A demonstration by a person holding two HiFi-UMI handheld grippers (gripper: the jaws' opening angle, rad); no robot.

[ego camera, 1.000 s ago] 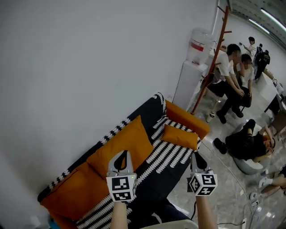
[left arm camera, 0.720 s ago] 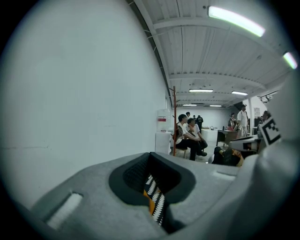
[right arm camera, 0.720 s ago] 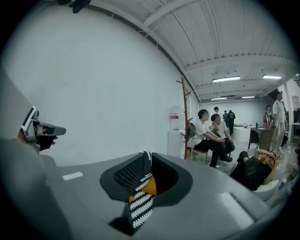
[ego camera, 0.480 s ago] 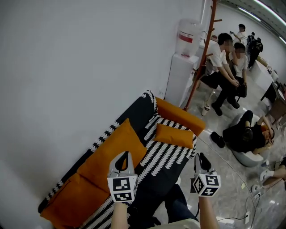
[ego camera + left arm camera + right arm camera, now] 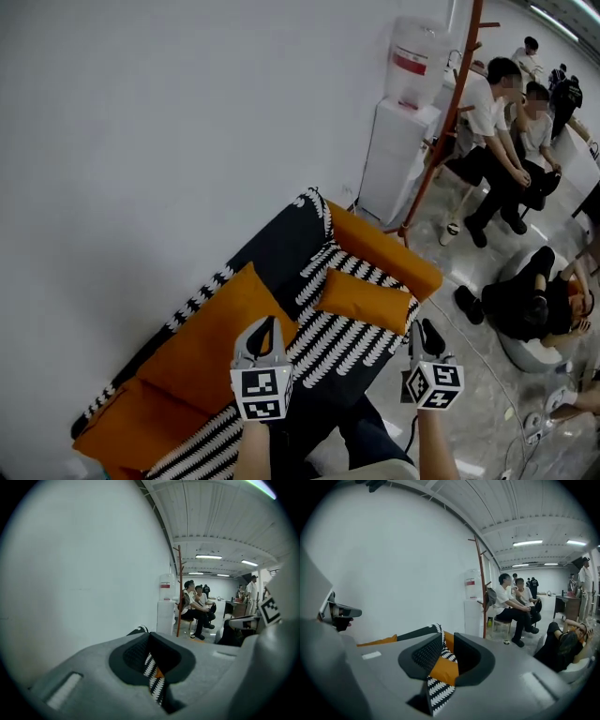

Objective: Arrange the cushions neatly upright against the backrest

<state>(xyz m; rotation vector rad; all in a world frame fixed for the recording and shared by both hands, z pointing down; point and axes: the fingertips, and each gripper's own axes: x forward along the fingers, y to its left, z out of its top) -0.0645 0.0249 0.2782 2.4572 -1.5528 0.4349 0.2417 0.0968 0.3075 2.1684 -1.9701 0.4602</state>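
Facing the sofa, the left gripper is held shut, empty. The right gripper is held with jaws slightly parted; they have just been opening, empty.

Both forearms, left forearm and right forearm, reach forward side by side. The grey, marker-cubed left gripper has its jaws pressed together. The matching right gripper has its jaws slightly apart, just opening, gripping nothing.

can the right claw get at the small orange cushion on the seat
Probably yes: the small cushion lies flat on the sofa seat ahead of the right claw, with nothing between them. Its jaws have just been opening and hold nothing.
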